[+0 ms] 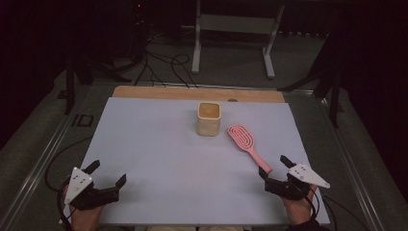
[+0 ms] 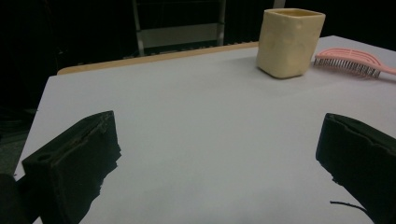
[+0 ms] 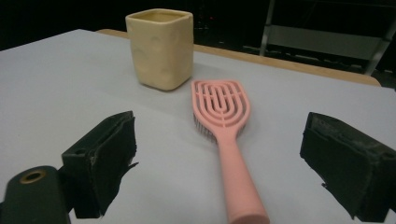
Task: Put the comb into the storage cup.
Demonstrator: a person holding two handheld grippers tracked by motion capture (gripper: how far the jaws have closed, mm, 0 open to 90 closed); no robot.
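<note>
The surface (image 1: 159, 144), a pale grey sheet over a wooden board whose far edge shows as a tan strip, carries two things toward its far right part. Behind it, on the floor, stands a light metal frame (image 1: 234, 33) with loose dark cables (image 1: 163, 65) lying nearby. The left gripper (image 1: 107, 175) sits at the near left corner of the surface, held in the person's left hand (image 1: 84, 216); its jaws stand wide apart with only bare sheet between them, grasping nothing. The right gripper (image 1: 274, 167) sits at the near right edge, held in the right hand (image 1: 300, 209); its jaws are likewise released and spread wide. The cream cup (image 1: 209, 118), square-sided and upright with its mouth open upward, stands near the far middle of the surface. The pink hairbrush (image 1: 247, 144) lies flat just right of the cup and apart from it, head toward the cup and handle running back toward the right gripper. In the right gripper view the handle end (image 3: 245, 212) lies between the two open jaws, with clear gaps on both sides; neither pad touches it. In the left gripper view the cup (image 2: 289, 42) and the brush head (image 2: 348, 60) appear well ahead, at the far right.
</note>
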